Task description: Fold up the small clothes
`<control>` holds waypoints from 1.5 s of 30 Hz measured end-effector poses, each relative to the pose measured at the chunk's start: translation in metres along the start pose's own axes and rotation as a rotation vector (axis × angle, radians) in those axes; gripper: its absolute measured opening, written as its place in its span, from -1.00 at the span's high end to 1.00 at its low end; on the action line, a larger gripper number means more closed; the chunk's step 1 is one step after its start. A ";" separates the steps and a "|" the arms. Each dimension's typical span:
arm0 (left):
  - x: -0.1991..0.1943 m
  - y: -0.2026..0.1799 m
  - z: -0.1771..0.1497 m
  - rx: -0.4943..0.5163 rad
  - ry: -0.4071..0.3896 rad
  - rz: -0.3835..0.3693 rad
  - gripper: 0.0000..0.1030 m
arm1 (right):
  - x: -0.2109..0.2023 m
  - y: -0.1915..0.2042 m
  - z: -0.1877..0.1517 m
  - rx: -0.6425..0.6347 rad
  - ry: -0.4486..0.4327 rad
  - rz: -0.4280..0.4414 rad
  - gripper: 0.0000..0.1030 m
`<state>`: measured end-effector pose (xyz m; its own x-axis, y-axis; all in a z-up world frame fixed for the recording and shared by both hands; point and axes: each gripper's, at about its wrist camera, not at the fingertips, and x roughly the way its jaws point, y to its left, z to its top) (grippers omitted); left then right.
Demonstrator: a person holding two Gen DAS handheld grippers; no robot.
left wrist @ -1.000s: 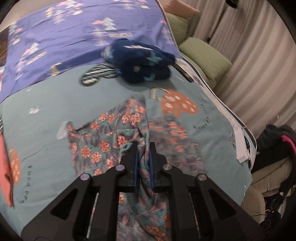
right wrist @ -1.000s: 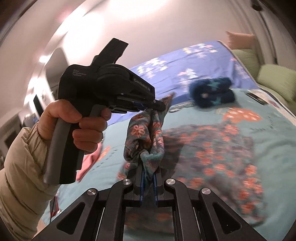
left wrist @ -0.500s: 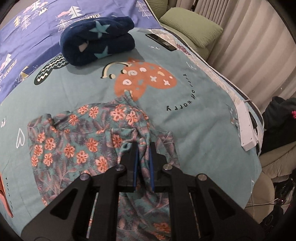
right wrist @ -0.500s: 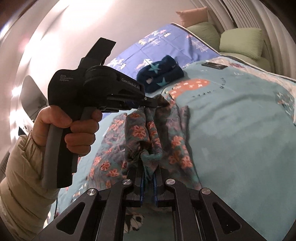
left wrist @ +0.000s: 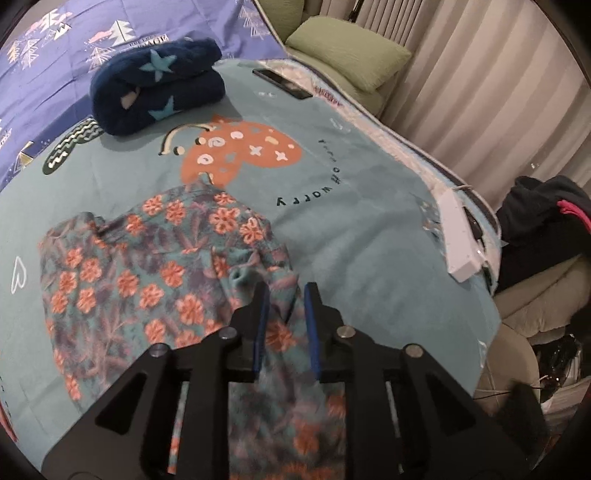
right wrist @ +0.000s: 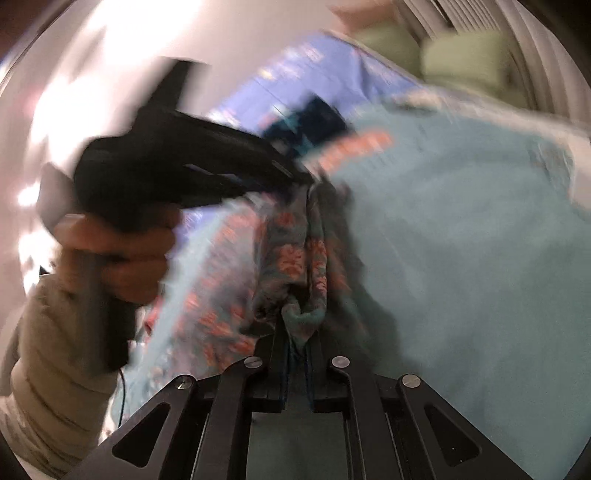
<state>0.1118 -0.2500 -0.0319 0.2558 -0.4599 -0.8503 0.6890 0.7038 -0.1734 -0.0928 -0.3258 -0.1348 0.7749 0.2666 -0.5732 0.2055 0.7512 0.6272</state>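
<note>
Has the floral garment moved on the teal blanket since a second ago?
Yes. The floral garment was lifted and bunched; now it lies spread nearer the orange heart print on the teal blanket.

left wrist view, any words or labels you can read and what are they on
"worry": dark letters curving beside the orange heart print, seen upside down, on the teal blanket.
More letters continue the same arc above it: too small to read.
White lettering among the tree prints on the purple bedsheet: too blurred to read.
Phone and white power strip: no readable text.
Right wrist view: motion-blurred, nothing legible.
</note>
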 end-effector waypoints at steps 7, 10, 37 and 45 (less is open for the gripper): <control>-0.068 0.030 -0.068 0.046 -0.163 0.096 0.13 | -0.028 -0.003 0.003 -0.076 -0.022 -0.019 0.63; -0.074 0.049 -0.106 0.034 -0.180 0.191 0.13 | -0.045 0.000 0.014 -0.114 -0.077 -0.041 0.61; -0.027 0.113 -0.094 -0.100 -0.152 0.145 0.08 | 0.143 -0.001 0.194 -0.037 0.247 0.174 0.50; -0.036 0.133 -0.085 -0.156 -0.203 0.146 0.08 | 0.097 0.062 0.198 -0.366 -0.012 0.231 0.90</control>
<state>0.1365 -0.0941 -0.0665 0.4858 -0.4355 -0.7579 0.5265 0.8379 -0.1440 0.1135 -0.3724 -0.0471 0.7827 0.4476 -0.4325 -0.1982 0.8379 0.5085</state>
